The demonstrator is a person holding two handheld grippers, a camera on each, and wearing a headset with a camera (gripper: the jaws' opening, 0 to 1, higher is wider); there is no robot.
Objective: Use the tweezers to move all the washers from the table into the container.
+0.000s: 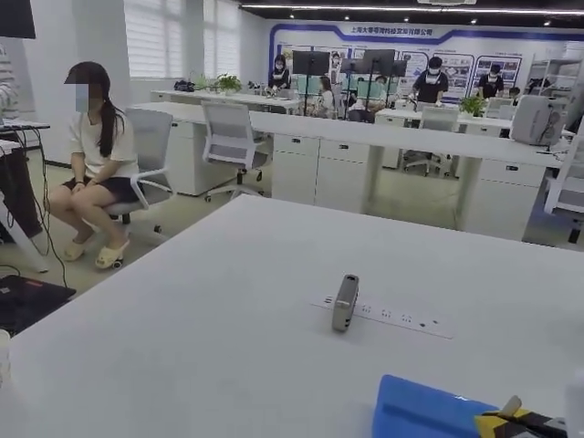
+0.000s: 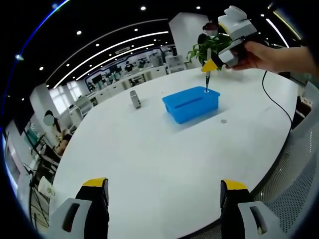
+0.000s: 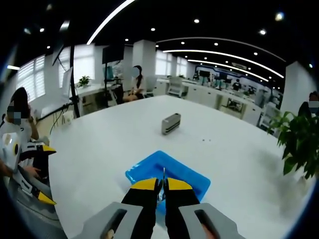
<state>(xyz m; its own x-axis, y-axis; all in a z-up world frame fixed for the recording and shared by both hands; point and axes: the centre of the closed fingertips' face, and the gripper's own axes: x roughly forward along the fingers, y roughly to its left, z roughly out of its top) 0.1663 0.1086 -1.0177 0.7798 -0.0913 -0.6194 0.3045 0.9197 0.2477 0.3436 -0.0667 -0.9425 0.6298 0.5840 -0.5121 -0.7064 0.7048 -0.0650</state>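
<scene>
Yellow-tipped black jaws of the right gripper (image 3: 163, 183) are pressed together on thin metal tweezers (image 3: 164, 173), whose points hang down over the open blue plastic rectangular container (image 3: 167, 172) on the white round-edged worktable (image 3: 99, 144). From the left gripper view a hand (image 2: 261, 55) holds that gripper above the container's far corner, the tweezer tips at or just inside the rim. One small grey metal washer (image 2: 224, 121) lies on the bare table just beside the container, on the side away from the small grey box-shaped device (image 2: 135, 98) that stands well apart. The left gripper (image 2: 164, 196) has its jaws spread wide with nothing between them, hovering over the table edge. A blue wall banner (image 1: 401, 30) at the far end of the room carries white Chinese characters too small to read. A flush white power strip (image 1: 392, 317) sits by the grey device, a potted green plant (image 3: 299, 139) stands at the table's edge, and a person (image 1: 96, 155) sits on an office chair beyond the table.
</scene>
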